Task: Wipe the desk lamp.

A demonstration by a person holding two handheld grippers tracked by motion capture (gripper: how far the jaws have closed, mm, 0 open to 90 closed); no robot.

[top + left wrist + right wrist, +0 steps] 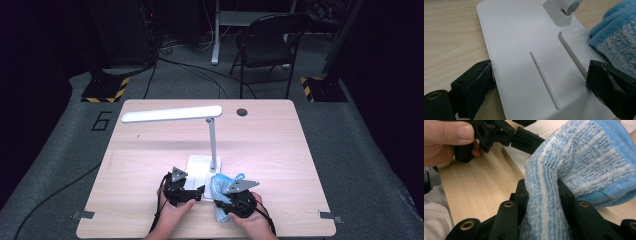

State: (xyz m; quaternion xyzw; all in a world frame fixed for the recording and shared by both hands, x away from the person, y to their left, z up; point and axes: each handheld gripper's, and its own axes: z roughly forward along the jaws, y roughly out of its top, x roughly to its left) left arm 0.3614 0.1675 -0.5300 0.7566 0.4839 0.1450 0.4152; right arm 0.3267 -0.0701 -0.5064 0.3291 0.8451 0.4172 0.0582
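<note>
1. High view: a white desk lamp [210, 135] stands on a light wood table [280, 150], its flat base [200, 162] toward the person's edge. Both hands come in from the bottom. The left gripper [192, 195] sits at the near left side of the base, and the right gripper [225, 200] is just beside it, carrying a blue-and-white microfiber cloth [220, 184] that rests on the base's near right part.
2. Left gripper view: the jaws straddle the lamp base [524, 55]; the left one touches the base's edge, the right one sits on the ribbed patch beside the cloth [616, 45]. Can't tell if it's actually squeezing.
3. Right gripper view: the jaws are clamped tight on a bunched fold of the cloth [579, 170], pads pressing in from both sides. The left gripper [524, 141] is up top, held by the person's left hand [446, 140].
</note>
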